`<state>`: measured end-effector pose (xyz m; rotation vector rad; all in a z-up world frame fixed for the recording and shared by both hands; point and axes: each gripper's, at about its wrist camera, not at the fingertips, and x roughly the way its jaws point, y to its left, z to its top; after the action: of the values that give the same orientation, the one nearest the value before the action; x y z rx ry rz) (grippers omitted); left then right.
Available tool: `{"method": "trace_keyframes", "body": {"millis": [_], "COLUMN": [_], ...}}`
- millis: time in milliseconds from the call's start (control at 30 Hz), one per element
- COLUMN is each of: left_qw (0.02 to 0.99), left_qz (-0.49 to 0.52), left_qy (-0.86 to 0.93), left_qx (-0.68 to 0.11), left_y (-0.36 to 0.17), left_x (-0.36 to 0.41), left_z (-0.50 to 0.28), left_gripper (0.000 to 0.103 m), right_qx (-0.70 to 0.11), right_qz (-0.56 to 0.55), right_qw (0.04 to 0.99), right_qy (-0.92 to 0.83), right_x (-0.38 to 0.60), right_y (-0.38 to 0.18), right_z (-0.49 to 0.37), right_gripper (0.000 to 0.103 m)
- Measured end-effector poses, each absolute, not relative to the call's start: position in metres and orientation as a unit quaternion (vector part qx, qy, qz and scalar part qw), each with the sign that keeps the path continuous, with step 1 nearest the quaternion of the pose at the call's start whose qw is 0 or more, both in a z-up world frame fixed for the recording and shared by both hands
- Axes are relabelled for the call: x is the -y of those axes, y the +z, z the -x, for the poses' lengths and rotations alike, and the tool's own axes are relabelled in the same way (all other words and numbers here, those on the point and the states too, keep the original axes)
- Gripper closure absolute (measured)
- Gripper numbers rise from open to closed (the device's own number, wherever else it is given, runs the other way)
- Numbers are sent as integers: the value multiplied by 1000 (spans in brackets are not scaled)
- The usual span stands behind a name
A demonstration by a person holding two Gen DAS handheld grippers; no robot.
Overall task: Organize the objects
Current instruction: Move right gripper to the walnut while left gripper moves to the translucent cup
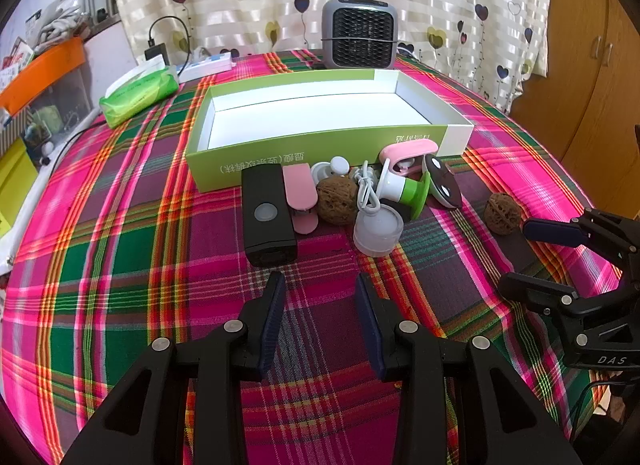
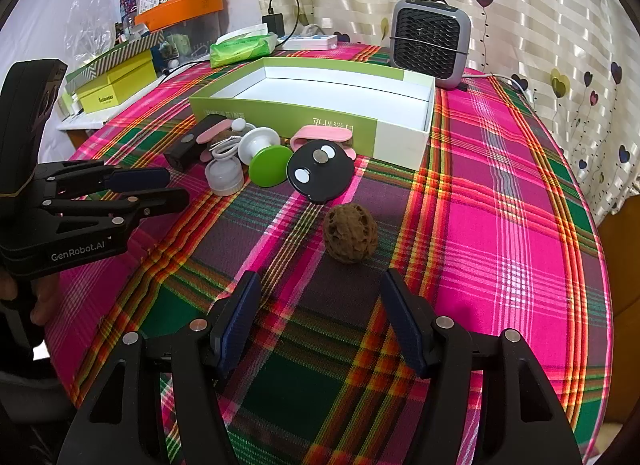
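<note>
An empty green and white box (image 1: 208, 157) (image 2: 256, 107) lies on the plaid tablecloth. Before its front wall is a cluster: black device (image 1: 268, 213), pink clip (image 1: 300, 197), walnut (image 1: 336, 201), white cable (image 1: 366, 189), translucent cap (image 1: 378, 231), green suction piece (image 1: 412, 191), black disc (image 2: 320, 169), pink case (image 1: 408, 151). My left gripper (image 1: 320, 285) (image 2: 176, 185) is open, short of the cluster, with nothing between its fingers. A second walnut (image 2: 350, 233) (image 1: 502, 213) lies apart, just ahead of my right gripper (image 2: 320, 285) (image 1: 514, 257), which is wide open and not touching it.
A grey fan heater (image 1: 360, 35) stands behind the box by the curtain. A green tissue pack (image 1: 140, 93) and a power strip (image 1: 208, 65) lie at the back left. Boxes and an orange tray (image 2: 180, 7) crowd the left side. A wooden cupboard (image 1: 592, 65) is on the right.
</note>
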<state>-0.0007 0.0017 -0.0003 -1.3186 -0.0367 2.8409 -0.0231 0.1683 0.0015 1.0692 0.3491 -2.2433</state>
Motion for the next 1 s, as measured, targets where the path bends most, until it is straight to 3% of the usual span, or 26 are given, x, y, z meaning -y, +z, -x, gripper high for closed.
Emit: {"method": "trace_keyframes", "body": {"millis": [1000], "left_qw": [2], "left_qz": [421], "left_qy": [907], "left_qx": [5], "left_y": [0], "left_x": [-1], "left_z": [0], "left_gripper": [69], "right_qx": [-139], "right_qz": [-406], "right_qw": [309], "right_qy": [-849], "right_x": [-166], "right_y": [1], "right_z": [23], "right_gripper": [40]}}
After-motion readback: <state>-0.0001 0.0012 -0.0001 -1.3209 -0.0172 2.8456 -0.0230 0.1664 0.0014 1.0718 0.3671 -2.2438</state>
